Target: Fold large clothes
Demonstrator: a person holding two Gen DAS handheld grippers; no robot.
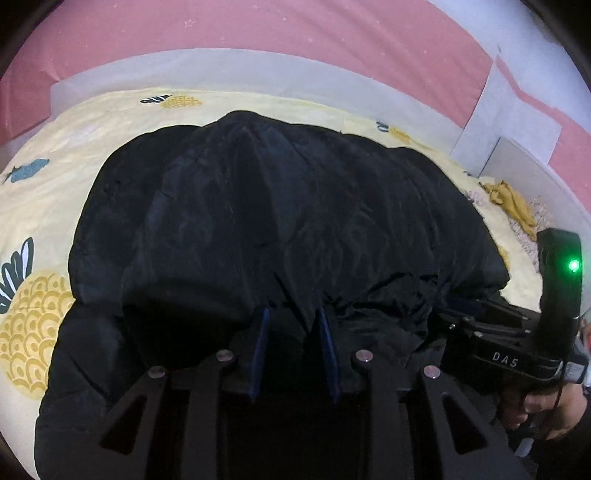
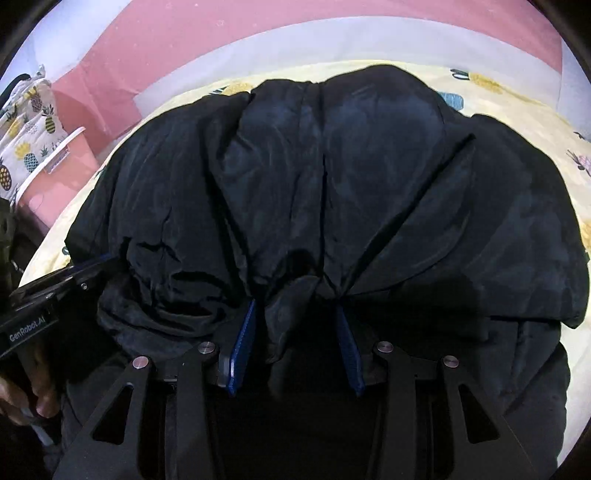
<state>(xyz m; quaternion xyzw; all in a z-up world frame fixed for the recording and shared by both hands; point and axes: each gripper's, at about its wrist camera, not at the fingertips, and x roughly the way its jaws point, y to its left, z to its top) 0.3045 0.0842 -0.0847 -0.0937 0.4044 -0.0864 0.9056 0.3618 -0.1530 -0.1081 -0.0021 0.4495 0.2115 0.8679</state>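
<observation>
A large black padded jacket (image 1: 258,221) lies bunched on a yellow pineapple-print bedsheet (image 1: 44,206). It also fills the right wrist view (image 2: 351,184). My left gripper (image 1: 293,314) is shut on a fold of the jacket's near edge, with cloth bunched between its blue fingers (image 1: 262,339). My right gripper (image 2: 295,306) is shut on another fold of the same edge, and creases fan out from its blue fingers (image 2: 243,339). The right gripper's body shows at the right of the left wrist view (image 1: 517,354), close beside the left one.
A pink wall (image 1: 258,29) with a white band runs behind the bed. A yellow cloth (image 1: 513,203) lies at the bed's far right. A pink bin (image 2: 59,173) and a pineapple-print bag (image 2: 26,125) stand left of the bed.
</observation>
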